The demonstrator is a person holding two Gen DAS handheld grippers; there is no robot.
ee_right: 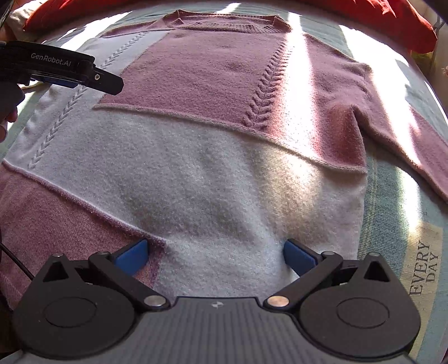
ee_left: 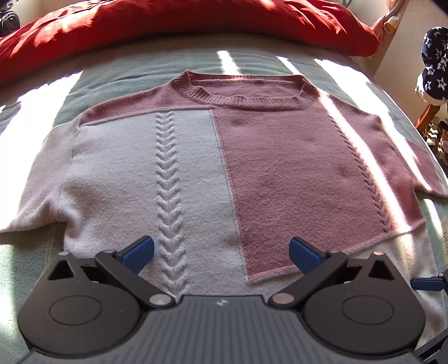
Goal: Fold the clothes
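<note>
A knit sweater (ee_left: 196, 168) in pink and white blocks lies flat and face up on the bed, collar (ee_left: 240, 98) at the far side, sleeves spread left and right. My left gripper (ee_left: 221, 252) is open and empty, hovering over the sweater's lower middle. My right gripper (ee_right: 215, 253) is open and empty, low over the white lower-right panel of the sweater (ee_right: 212, 173). The left gripper also shows in the right wrist view (ee_right: 84, 75) at the upper left, over the sweater's left part. A tip of the right gripper shows at the right edge of the left wrist view (ee_left: 428, 282).
The sweater rests on a pale green bedcover (ee_left: 117, 75) with sun stripes. A red duvet (ee_left: 182, 25) is bunched along the far side. A printed label reading EVERY DAY (ee_right: 425, 266) lies on the cover at the right. A star-patterned dark cloth (ee_left: 436, 64) hangs at the far right.
</note>
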